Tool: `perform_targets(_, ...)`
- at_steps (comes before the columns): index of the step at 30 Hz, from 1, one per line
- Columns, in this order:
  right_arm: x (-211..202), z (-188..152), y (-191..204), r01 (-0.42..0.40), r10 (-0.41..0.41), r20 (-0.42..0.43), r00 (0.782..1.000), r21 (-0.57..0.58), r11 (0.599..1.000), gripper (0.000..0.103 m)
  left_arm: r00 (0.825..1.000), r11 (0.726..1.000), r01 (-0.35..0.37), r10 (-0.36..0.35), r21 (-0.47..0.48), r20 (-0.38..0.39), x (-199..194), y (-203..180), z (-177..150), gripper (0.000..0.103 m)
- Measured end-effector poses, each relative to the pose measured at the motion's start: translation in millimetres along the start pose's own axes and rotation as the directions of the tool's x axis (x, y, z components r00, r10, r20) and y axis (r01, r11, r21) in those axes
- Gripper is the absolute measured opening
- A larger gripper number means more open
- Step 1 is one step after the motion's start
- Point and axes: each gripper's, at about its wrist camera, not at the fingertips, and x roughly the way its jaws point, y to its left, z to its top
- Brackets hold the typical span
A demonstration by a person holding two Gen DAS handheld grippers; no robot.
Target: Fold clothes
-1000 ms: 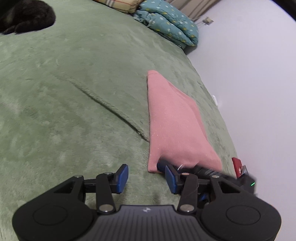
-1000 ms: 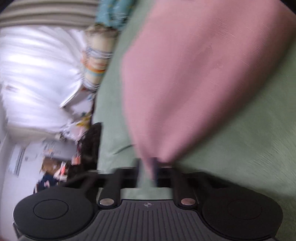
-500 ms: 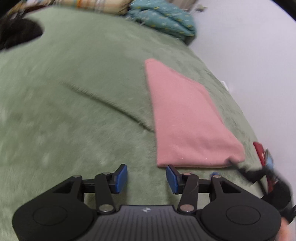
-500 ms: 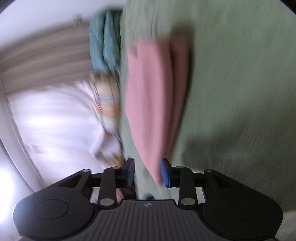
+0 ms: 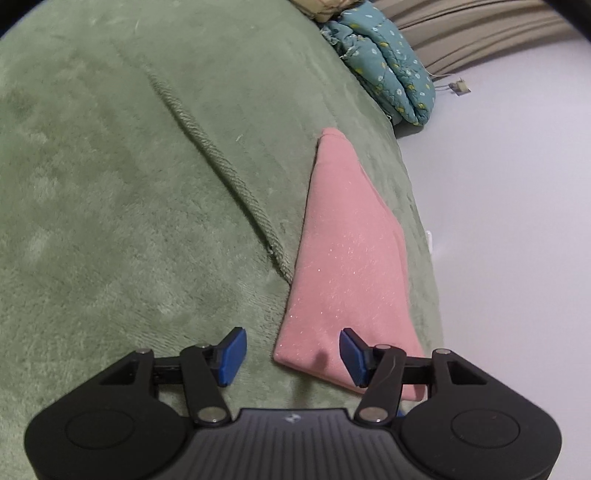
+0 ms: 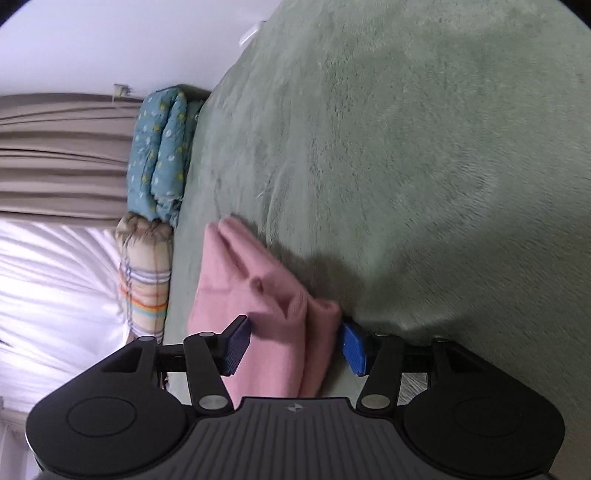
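Seen from the left wrist: green blanket (image 5: 129, 184) filling the left side, crossed by a ridged seam; then the left gripper (image 5: 291, 354) low in the middle, blue pads spread about halfway after just widening further, with the near corner of the folded pink garment (image 5: 343, 266) lying between them but neither pad pressing on it. Lying flat near the blanket's right edge, that garment, tapering away to a narrow far end. Farther right and up, a teal patterned quilt (image 5: 388, 66), tan curtain folds (image 5: 461, 33) and pale wall (image 5: 517, 221). Seen from the right wrist, rolled sideways: bright window light and the same curtain at far left, then the quilt (image 6: 159, 155) with a striped pillow (image 6: 146, 280) below it, largely out of the other view. Next, the right gripper (image 6: 293, 349), pads about half apart after opening from closed, straddling the garment's (image 6: 258, 314) layered fold edge, a side unseen from the left wrist; left pad clear of the cloth, contact at the right pad impossible to tell. Blanket (image 6: 443, 166) filling the right.
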Motion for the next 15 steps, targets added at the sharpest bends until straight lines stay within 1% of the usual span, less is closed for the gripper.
perform_targets(2, 4, 1, 1, 0.007, -0.007, -0.004, 1.0, -0.014, 1.0, 0.05, 0.999, 0.999, 0.032, -0.032, -0.022, -0.022, 2, 3, 2, 0.055)
perform_targets(3, 6, 1, 1, 0.004, -0.004, -0.011, 1.0, -0.015, 1.0, 0.046, 0.998, 0.998, 0.047, -0.048, -0.033, -0.033, 3, 4, 2, 0.055)
perform_targets(4, 8, 1, 2, 0.001, -0.002, -0.017, 1.0, -0.016, 1.0, 0.039, 0.997, 0.997, 0.064, -0.065, -0.039, -0.039, 5, 3, 4, 0.055)
perform_targets(5, 9, 2, -3, -0.025, 0.026, -0.028, 0.999, 0.032, 0.999, 0.017, 0.996, 0.996, 0.078, -0.08, -0.046, -0.044, 8, 5, 4, 0.055)
perform_targets(6, 9, 3, -13, -0.067, 0.071, -0.038, 0.997, 0.114, 0.991, 0.012, 0.994, 0.994, 0.096, -0.099, -0.06, -0.053, 10, 7, 5, 0.055)
perform_targets(7, 8, 5, -22, -0.106, 0.117, -0.045, 0.992, 0.196, 0.975, 0.012, 0.993, 0.993, 0.097, -0.101, -0.062, -0.058, 12, 8, 6, 0.055)
perform_targets(8, 8, 7, -31, -0.144, 0.164, -0.048, 0.985, 0.277, 0.95, 0.012, 0.993, 0.993, 0.098, -0.102, -0.063, -0.062, 13, 9, 7, 0.055)
perform_targets(10, 6, 5, -39, -0.176, 0.207, -0.049, 0.977, 0.358, 0.917, 0.011, 0.992, 0.993, 0.099, -0.104, -0.061, -0.074, 20, 11, 9, 0.055)
perform_targets(12, 11, 6, -33, -0.192, 0.23, -0.052, 0.972, 0.398, 0.897, 0.011, 0.992, 0.994, 0.098, -0.102, -0.053, -0.078, 25, 11, 10, 0.056)
perform_targets(15, 11, 9, -26, -0.198, 0.242, -0.06, 0.968, 0.403, 0.893, 0.011, 0.992, 0.997, 0.081, -0.08, 0.0, -0.093, 35, 5, 11, 0.056)
